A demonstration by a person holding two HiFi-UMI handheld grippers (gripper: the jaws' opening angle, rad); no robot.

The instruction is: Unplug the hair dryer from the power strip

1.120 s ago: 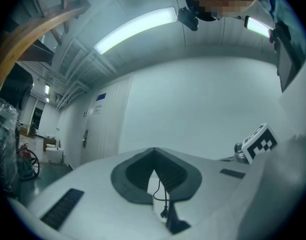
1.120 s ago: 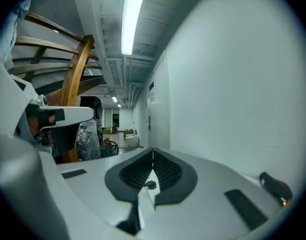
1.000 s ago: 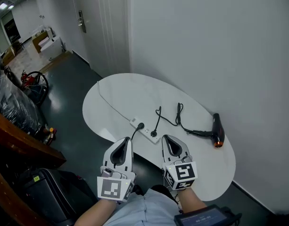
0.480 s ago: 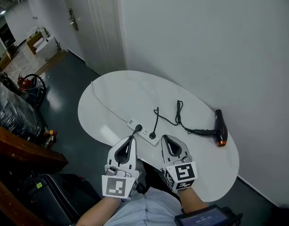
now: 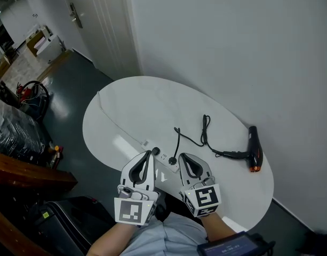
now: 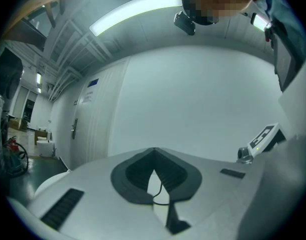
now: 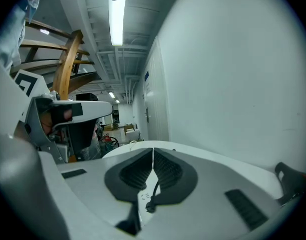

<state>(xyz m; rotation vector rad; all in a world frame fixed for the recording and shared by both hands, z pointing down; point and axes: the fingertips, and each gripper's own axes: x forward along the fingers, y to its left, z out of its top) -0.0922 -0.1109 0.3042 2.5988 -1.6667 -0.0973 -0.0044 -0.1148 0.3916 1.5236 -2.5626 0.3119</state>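
The left tongs (image 5: 147, 156) are hovering pressed together and empty at the desk (image 5: 131, 100) edge, just beside the power strip (image 5: 164, 157). The plug (image 5: 173, 160) is sitting in the strip. The right tongs (image 5: 184, 158), also together and empty, are hanging near it. The cord (image 5: 205, 126) is trailing to the hair dryer (image 5: 254, 154) by the wall. This is looking like the approach. Next, one pair should be opening around the plug while the other is steadying the strip.

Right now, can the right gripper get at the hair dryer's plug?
Probably yes: the right gripper sits just beside the plug on the power strip, nothing between them. Its jaws are shut, so they must open first.
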